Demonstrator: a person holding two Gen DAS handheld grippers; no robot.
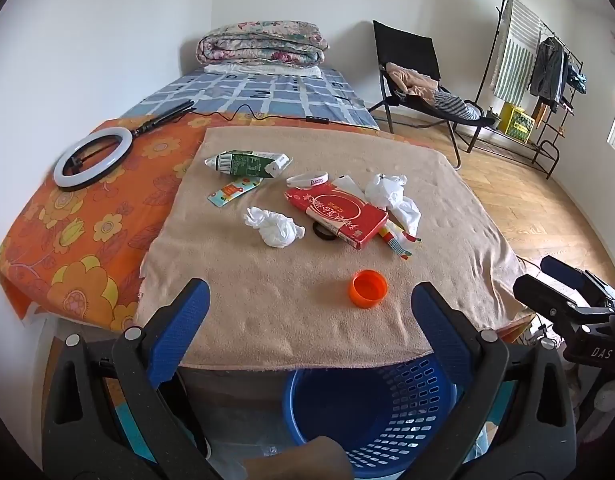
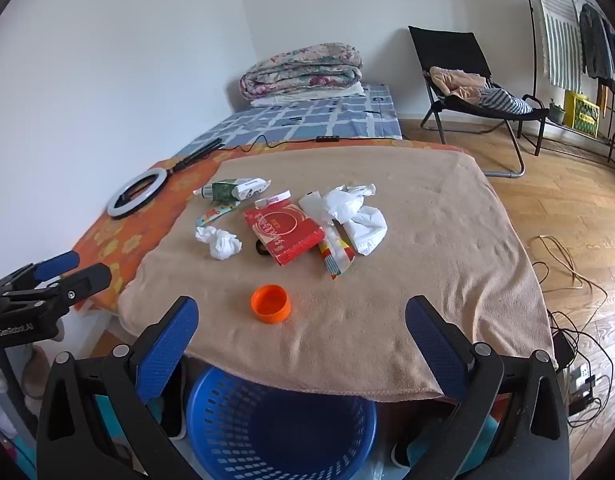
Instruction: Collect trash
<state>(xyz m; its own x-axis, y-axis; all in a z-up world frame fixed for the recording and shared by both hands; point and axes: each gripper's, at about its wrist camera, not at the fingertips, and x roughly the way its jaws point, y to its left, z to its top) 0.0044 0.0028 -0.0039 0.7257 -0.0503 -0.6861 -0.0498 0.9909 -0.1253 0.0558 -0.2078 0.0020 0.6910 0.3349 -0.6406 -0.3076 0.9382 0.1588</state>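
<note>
Trash lies on a beige towel (image 1: pixel 291 304) (image 2: pixel 427 264) over the bed's end: an orange cap (image 1: pixel 368 289) (image 2: pixel 270 303), a crumpled tissue (image 1: pixel 274 227) (image 2: pixel 219 242), a red box (image 1: pixel 336 214) (image 2: pixel 283 232), a white plastic wad (image 1: pixel 391 196) (image 2: pixel 353 212), a green carton (image 1: pixel 247 165) (image 2: pixel 231 190) and a striped wrapper (image 1: pixel 399 242) (image 2: pixel 336 258). A blue basket (image 1: pixel 371 412) (image 2: pixel 279 436) stands below the near edge. My left gripper (image 1: pixel 311 312) and right gripper (image 2: pixel 303 332) are open and empty, above the basket, short of the towel.
A ring light (image 1: pixel 92 157) (image 2: pixel 136 192) lies on the orange floral sheet at left. A folded quilt (image 1: pixel 263 44) sits at the bed's far end. A black chair (image 1: pixel 419 80) with clothes and a clothes rack (image 1: pixel 539 80) stand right. Cables (image 2: pixel 567 280) trail on the floor.
</note>
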